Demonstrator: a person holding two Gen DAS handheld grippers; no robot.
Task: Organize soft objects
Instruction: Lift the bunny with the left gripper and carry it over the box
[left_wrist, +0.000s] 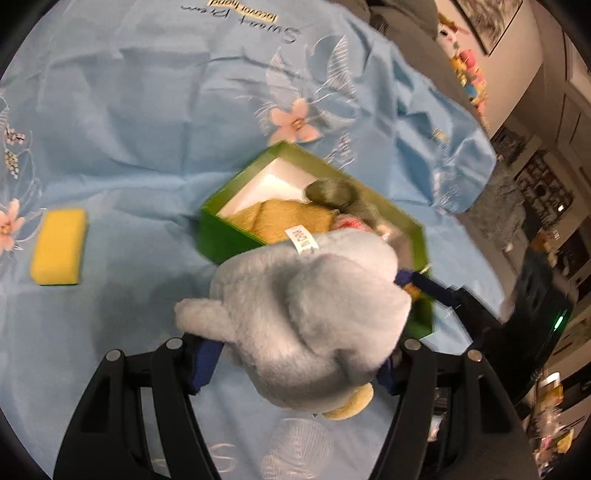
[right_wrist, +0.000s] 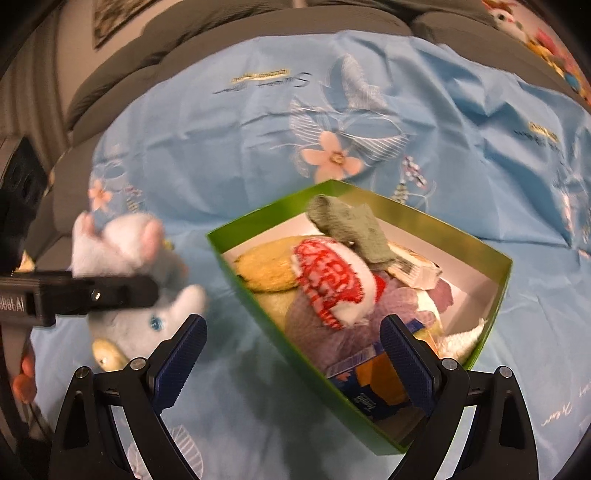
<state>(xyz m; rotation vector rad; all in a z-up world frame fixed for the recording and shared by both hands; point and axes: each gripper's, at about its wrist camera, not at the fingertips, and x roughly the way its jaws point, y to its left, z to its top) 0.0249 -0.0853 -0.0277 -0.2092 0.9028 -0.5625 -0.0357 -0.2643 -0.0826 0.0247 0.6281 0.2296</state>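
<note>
While left gripper (left_wrist: 295, 354) fingers pinch the grey plush (left_wrist: 306, 325) near the crowded green box (left_wrist: 229, 236), it may snag the rim; right gripper (right_wrist: 293, 358) fingers spread, empty.

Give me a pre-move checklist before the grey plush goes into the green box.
1. Grip: the left gripper has the grey plush toy between its fingers, pads pressing on it: ok.
2. Plush clear of the blue cloth: looks lifted in the right wrist view: ok.
3. Free room in the green box: already crowded with soft things; a white corner of floor shows at its far end: cannot tell.
4. Right gripper out of the way: open, empty, hanging over the box's near edge: not ok.
5. Yellow sponge still out on the cloth: not ok.
</note>
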